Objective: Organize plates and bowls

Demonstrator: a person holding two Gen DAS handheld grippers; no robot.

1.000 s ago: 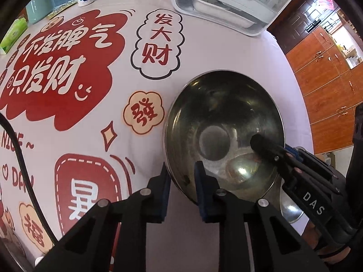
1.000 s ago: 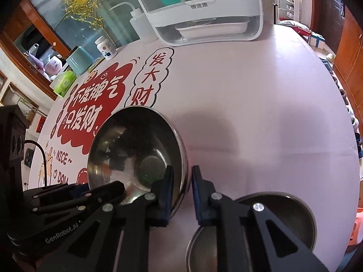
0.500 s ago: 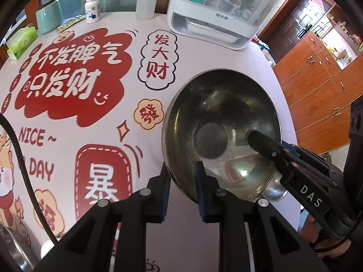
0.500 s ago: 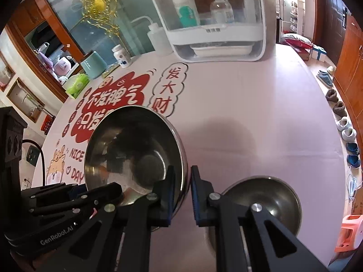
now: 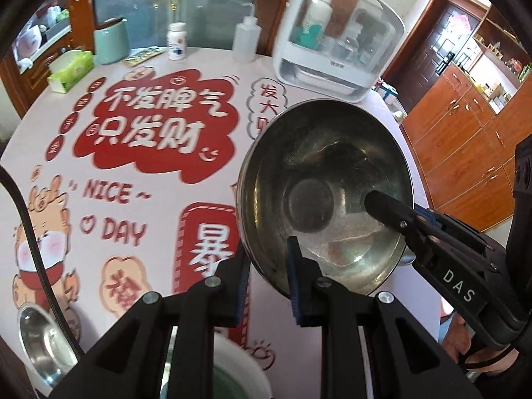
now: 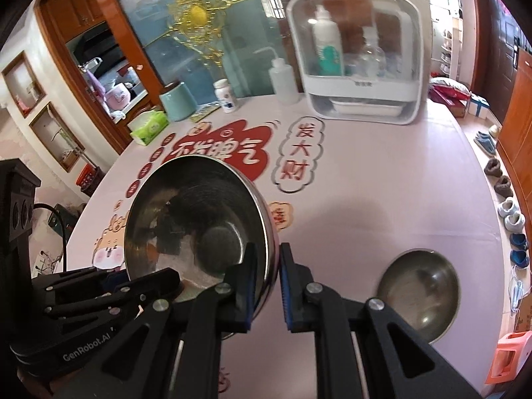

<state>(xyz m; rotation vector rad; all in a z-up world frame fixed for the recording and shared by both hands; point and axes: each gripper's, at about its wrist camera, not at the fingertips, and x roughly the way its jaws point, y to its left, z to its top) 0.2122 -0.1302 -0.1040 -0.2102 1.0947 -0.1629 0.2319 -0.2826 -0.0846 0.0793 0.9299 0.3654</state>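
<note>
Both grippers pinch one large steel bowl [image 5: 327,196] above the table [image 6: 382,179]. The left gripper [image 5: 267,274] clamps its near rim; the right gripper [image 6: 267,286] clamps the right rim.

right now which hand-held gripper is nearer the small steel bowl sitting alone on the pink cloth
Right. The right hand-held gripper clamps the big bowl on the rim facing the small bowl; the left hand-held gripper grips the opposite rim, farther away.
</note>
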